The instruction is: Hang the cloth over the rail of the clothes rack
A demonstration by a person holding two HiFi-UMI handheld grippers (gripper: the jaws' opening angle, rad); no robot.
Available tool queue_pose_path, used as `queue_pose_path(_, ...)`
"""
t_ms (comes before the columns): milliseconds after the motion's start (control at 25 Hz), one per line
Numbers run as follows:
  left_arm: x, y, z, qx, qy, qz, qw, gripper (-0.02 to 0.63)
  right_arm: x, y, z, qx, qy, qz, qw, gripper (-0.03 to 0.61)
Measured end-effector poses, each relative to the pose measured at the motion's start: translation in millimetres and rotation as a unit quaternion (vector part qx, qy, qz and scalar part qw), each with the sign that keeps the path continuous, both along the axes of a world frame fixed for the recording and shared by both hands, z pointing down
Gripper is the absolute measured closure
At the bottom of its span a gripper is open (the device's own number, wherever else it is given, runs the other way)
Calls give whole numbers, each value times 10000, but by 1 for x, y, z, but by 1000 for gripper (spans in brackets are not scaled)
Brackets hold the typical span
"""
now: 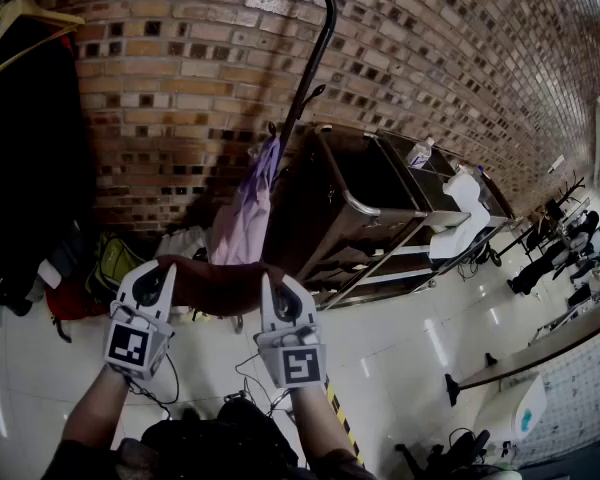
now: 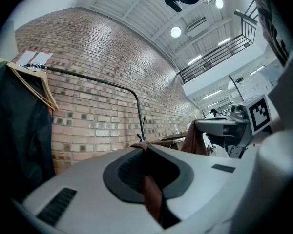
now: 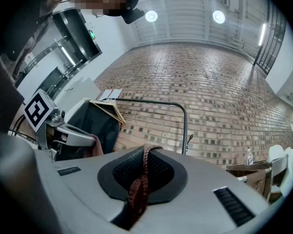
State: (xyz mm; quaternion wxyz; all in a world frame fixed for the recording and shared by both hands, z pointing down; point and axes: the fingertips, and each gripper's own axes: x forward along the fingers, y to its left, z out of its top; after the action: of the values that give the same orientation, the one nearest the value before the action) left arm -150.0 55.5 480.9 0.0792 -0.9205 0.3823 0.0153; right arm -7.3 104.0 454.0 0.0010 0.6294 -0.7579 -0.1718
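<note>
1. Clearly, the cloth (image 1: 216, 284) is not on the rack yet: the dark reddish-brown piece is stretched between the two grippers in front of the person, short of the rail and not touching it.
2. The left gripper (image 2: 144, 151) has its jaws pressed together on one end of the cloth, and a brown fold runs up between them.
3. The right gripper (image 3: 146, 152) pinches the other end the same way, with a knitted reddish edge standing up between its closed jaws.
4. The rail (image 1: 320, 43), a black bar that bends down into a post, stands ahead against the brick wall (image 1: 430, 48).
5. Toward the rail's left end a dark garment (image 3: 90, 126) hangs on a wooden hanger (image 2: 36, 84), and a pale purple garment (image 1: 245, 213) hangs by the post. The part of the rail near the bend looks bare.
6. Judging by this, picking up and spreading the cloth is done. What is left is to lift it above the bare part of the rail, carry it across, lower it so it drapes down both sides, and let go.
</note>
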Motion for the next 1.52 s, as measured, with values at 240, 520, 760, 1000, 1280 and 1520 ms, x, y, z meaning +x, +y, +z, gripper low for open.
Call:
queue_pose_path(240,21,-11,-4,-92,134,192,9997,591,17,-16,-4,99,4,78,9999,555)
queue_pose_path(520,76,-42,-5,-85,106,382,9992,591,61,-58,0,237,10,-14,9997,554)
queue_pose_path(760,145,-80,-16,-6,37,508,9987,591,112,-106,-8,182,-69,-299,9994,555)
queue_pose_path(1000,214,-128,-53,381,-21,595,9975,591,169,-154,-46,459,5,-514,9976,555)
queue_pose_path(1280,303,-175,-113,905,-47,879,9920,591,217,-209,-104,769,456,-882,9921,554)
queue_pose_path(1520,359,-225,-158,1044,-132,910,9903,591,260,-260,-151,809,73,-1230,9891,554)
